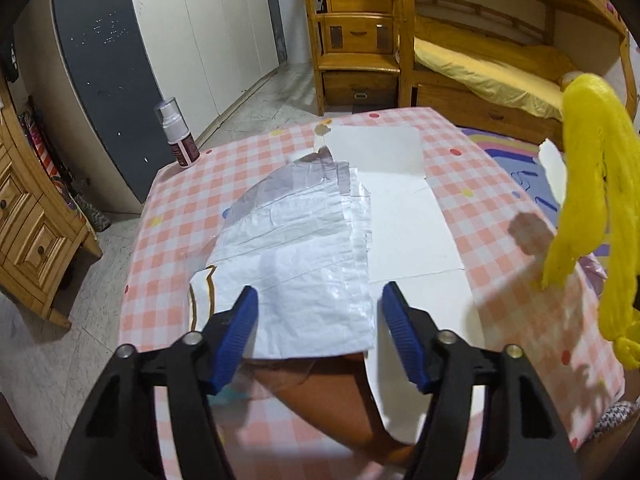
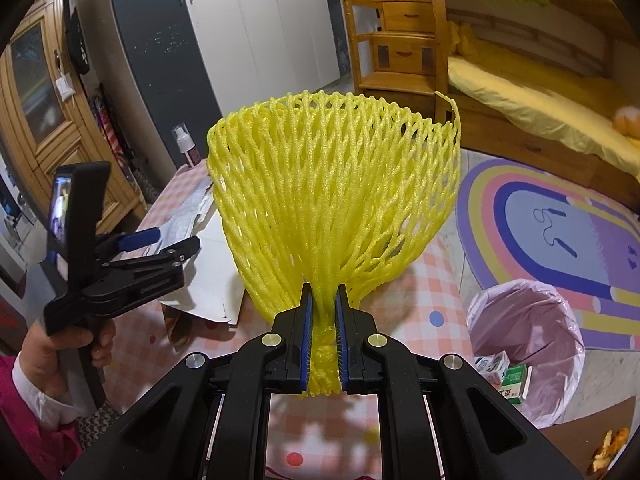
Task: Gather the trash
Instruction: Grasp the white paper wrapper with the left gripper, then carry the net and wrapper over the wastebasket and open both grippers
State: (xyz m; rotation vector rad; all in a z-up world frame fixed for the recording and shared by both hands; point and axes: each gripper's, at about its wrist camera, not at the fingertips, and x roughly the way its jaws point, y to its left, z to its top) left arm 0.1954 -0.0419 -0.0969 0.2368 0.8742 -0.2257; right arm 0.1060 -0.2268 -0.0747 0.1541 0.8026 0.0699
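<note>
- Left gripper (image 1: 316,300) tipped down over the white bag (image 1: 296,256), blue fingers (image 1: 240,328) apart, not pressing on it.
- Right gripper (image 2: 323,312) to the right of the white bag, tipped down, pinched tight on the yellow foam net (image 2: 336,184).
- Hand (image 2: 64,348) in a pink sleeve (image 2: 28,420) wrapped round the left gripper's handle.

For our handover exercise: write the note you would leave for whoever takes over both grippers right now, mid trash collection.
Right gripper: jaws shut on the yellow foam net, held above the table.
Left gripper: jaws open, straddling the near edge of the crinkled white plastic bag, not gripping it.
Bag lies on flattened white cardboard on the table.
Pink-lined bin stands on the floor to the right; cartons already inside.
Left: drop the net in the bin, then the bag and cardboard. Orange peel on the floor nearby.
</note>
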